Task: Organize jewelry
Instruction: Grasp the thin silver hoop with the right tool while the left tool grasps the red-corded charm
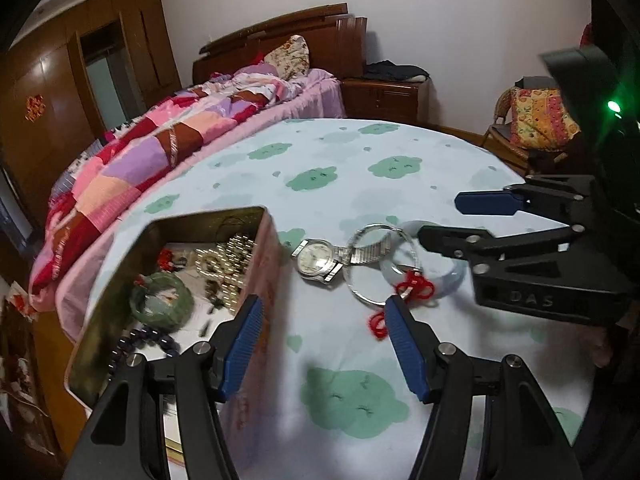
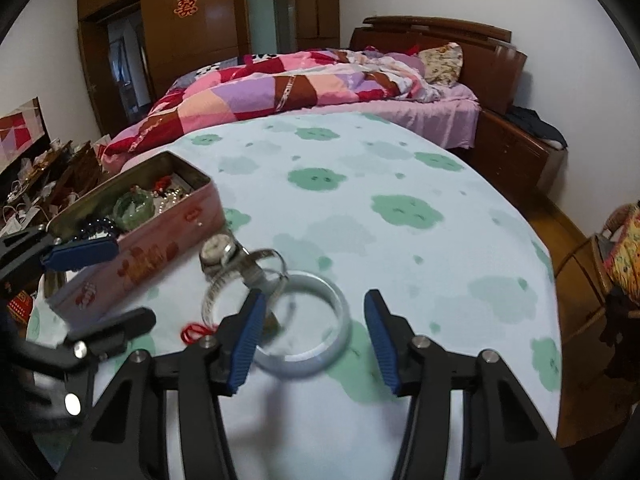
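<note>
Left gripper [image 1: 324, 344]: matte black plastic linkage arms, each ending in a long blue finger pad with fine ribbing [image 1: 242, 346]. Round silver screw heads sit at the pivots just behind the pads.

Right gripper [image 2: 314, 340]: same build, black arms, ribbed blue pads [image 2: 380, 340], silver pivot screws behind them. Seen from the left wrist camera, its black body behind the fingers carries raised lettering reading "DAS", and a green indicator light glows on the housing further back.
</note>
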